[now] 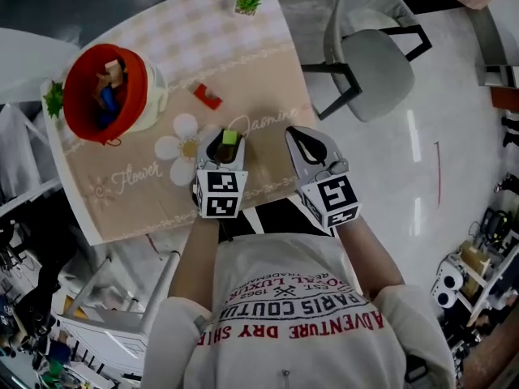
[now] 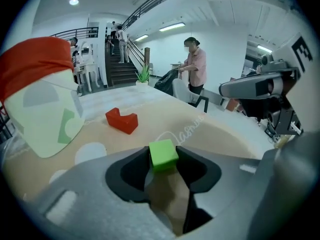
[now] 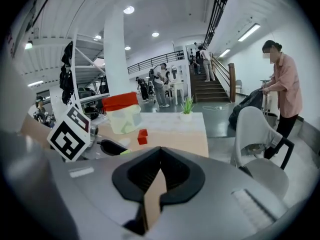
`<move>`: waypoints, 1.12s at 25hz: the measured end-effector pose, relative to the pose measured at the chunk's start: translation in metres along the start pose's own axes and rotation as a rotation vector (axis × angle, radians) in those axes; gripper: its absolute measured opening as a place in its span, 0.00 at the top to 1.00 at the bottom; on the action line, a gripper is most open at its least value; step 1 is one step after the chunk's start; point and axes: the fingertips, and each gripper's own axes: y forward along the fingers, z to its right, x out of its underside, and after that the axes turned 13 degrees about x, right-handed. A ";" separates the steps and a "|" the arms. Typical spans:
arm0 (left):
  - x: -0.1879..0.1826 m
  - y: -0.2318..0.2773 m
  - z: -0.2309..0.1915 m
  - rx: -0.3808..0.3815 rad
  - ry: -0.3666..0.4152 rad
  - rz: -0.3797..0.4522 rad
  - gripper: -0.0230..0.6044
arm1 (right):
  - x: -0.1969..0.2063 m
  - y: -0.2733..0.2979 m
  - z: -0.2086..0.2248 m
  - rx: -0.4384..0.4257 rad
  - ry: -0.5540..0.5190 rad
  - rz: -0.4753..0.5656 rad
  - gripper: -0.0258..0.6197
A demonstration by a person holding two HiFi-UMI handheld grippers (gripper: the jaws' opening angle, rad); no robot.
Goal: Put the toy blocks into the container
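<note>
At the bench's (image 1: 138, 205) near edge, my left fingers (image 2: 131, 170) pinch the green block (image 2: 163, 155) between their tips. My right fingers (image 3: 137, 176) are closed and empty just beside them. Farther on, a red block (image 1: 208, 96) lies near the container (image 1: 139, 87).

The person wears a white T-shirt (image 1: 302, 294) with red and dark lettering across the chest, and loose white sleeves (image 1: 172, 335). The left gripper (image 1: 229, 144) and the right gripper (image 1: 302, 138) have light grey bodies, with black pads (image 2: 125, 171) lining the jaws. Each carries a white cube (image 1: 220, 193) printed with black square markers.
</note>
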 end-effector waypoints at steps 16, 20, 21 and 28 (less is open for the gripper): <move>-0.089 -0.092 -0.015 -0.006 0.131 0.199 0.69 | -0.065 0.002 -0.040 -0.063 -0.081 0.084 0.96; -0.110 -0.133 -0.039 -0.064 0.152 0.267 0.69 | -0.093 0.010 -0.064 -0.089 -0.108 0.135 0.96; -0.116 -0.144 -0.046 -0.079 0.155 0.284 0.69 | -0.100 0.012 -0.071 -0.097 -0.117 0.150 0.96; -0.141 -0.208 -0.096 -0.178 0.172 0.371 0.69 | -0.144 0.031 -0.122 -0.152 -0.161 0.216 0.96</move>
